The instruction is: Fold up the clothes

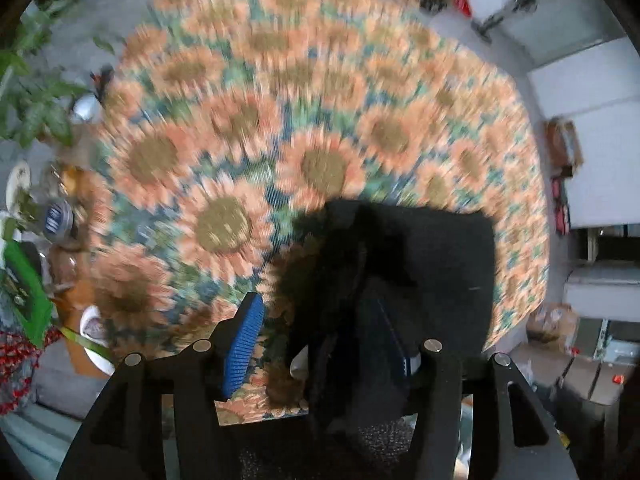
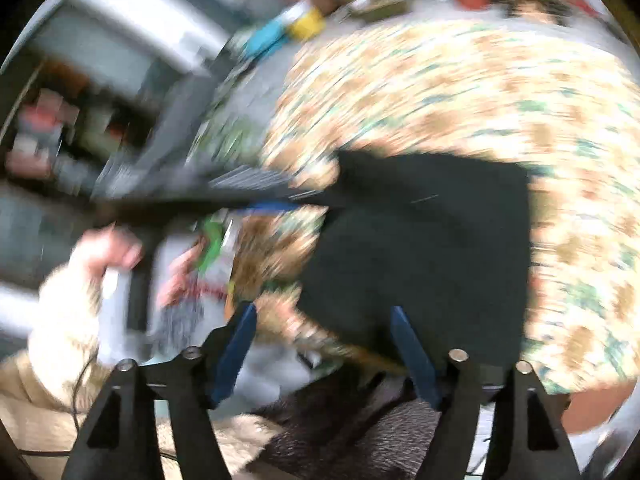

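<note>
Left gripper (image 1: 320,344): blue pads are seen spread apart, pointed steeply down; dark cloth lies between and over the right-side pad, but no pinch on it can be made out. The black garment (image 1: 420,264) is found folded into a rough rectangle at about 5 o'clock of the left wrist view, lying on the round sunflower tablecloth (image 1: 280,112). Clutter is seen at 9 o'clock off the table: a green plant (image 1: 36,96), a jar (image 1: 58,220), a green box (image 1: 24,284). A fan (image 1: 508,8) is noted at 1 o'clock on the floor.

Right gripper (image 2: 324,344): blue pads are held well apart, nothing pressed between them; the garment's near edge is spanned loosely. In the right wrist view the black garment (image 2: 424,252) is placed just past the fingers at 12 to 1 o'clock, flat on the tablecloth (image 2: 480,92). The other gripper is seen at 10 o'clock, touching the garment's left corner, held by a hand (image 2: 108,252) in a cream sleeve (image 2: 60,320). Heavy motion blur throughout.
</note>
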`<state>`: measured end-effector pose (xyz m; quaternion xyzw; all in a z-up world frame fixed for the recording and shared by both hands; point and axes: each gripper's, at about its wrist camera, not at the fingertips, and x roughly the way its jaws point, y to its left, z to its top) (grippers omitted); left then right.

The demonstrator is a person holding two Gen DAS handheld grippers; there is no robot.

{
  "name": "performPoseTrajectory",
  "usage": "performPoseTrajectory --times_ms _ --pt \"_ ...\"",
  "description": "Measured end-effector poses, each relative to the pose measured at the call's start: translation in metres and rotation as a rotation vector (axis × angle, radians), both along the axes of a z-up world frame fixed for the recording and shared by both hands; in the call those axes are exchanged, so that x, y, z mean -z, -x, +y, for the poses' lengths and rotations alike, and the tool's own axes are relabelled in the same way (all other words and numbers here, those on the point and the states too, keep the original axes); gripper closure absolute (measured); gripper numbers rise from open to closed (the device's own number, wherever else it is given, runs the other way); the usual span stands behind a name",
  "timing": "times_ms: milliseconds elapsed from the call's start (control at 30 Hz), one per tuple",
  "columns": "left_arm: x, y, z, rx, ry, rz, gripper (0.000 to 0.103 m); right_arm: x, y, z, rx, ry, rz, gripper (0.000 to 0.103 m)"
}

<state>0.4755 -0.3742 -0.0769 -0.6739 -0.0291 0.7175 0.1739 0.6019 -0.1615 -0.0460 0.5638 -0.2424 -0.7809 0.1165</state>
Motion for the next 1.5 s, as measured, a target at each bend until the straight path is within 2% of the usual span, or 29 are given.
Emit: performPoseTrajectory --times_ms 67,133,233,300,333,400,433,500,567,633,733,800,900,967,1067,1200,1367,1433,1500 --pt "-0.023 -0.008 0.002 0.020 -0.033 0.056 0.045 0.008 -0.004 0.038 0.138 -0.017 -0.022 0.028" --pt "-0.028 -0.019 0.023 0.117 -0.066 0.047 0.045 0.024 -0.005 0.063 0.219 -0.040 -0.076 0.034" --pt "-0.014 -0.033 0.054 0.230 -0.109 0.014 0.045 0.048 0.000 0.081 0.244 0.019 -0.136 0.038" --pt "0.012 -0.039 0.067 0.256 -0.111 -0.051 0.045 0.062 0.007 0.075 0.211 0.040 -0.162 0.043" --pt "0.026 -0.039 0.069 0.240 -0.090 -0.086 0.045 0.072 0.011 0.068 0.183 0.021 -0.179 0.042" --pt "0.057 -0.037 0.061 0.140 -0.001 -0.149 0.045 0.094 0.021 0.050 0.102 -0.104 -0.250 0.025" --pt "0.066 -0.035 0.054 0.084 0.004 -0.163 0.045 0.105 0.023 0.040 0.067 -0.151 -0.283 0.025" --pt "0.070 -0.030 0.042 0.004 -0.040 -0.186 0.045 0.112 0.025 0.023 -0.001 -0.210 -0.281 0.019" --pt "0.069 -0.026 0.033 -0.058 -0.082 -0.211 0.045 0.109 0.027 0.019 -0.050 -0.229 -0.263 0.019" --pt "0.067 -0.023 0.025 -0.107 -0.127 -0.240 0.045 0.100 0.026 0.036 -0.026 -0.166 -0.247 0.023" --pt "0.062 -0.019 0.014 -0.177 -0.199 -0.275 0.042 0.096 0.023 0.072 0.047 -0.099 -0.239 0.020" --pt "0.050 -0.018 0.005 -0.218 -0.248 -0.251 0.034 0.100 0.020 0.096 0.088 -0.087 -0.246 0.018" --pt "0.039 -0.021 -0.012 -0.333 -0.312 -0.208 0.032 0.109 0.016 0.127 0.131 -0.044 -0.263 0.018" --pt "0.039 -0.024 -0.025 -0.423 -0.373 -0.209 0.032 0.124 0.014 0.129 0.103 0.047 -0.289 0.020" --pt "0.042 -0.034 -0.038 -0.528 -0.449 -0.220 0.032 0.136 0.011 0.119 0.062 0.075 -0.300 0.019" --pt "0.050 -0.054 -0.047 -0.628 -0.521 -0.234 0.032 0.152 0.014 0.111 0.027 0.183 -0.302 0.017" --pt "0.048 -0.077 -0.052 -0.664 -0.570 -0.233 0.030 0.166 0.020 0.116 0.032 0.213 -0.316 0.015" --pt "0.045 -0.084 -0.056 -0.667 -0.589 -0.222 0.026 0.167 0.023 0.118 0.025 0.210 -0.308 0.012" --pt "0.045 -0.093 -0.061 -0.683 -0.613 -0.217 0.025 0.170 0.027 0.117 0.019 0.221 -0.308 0.004"
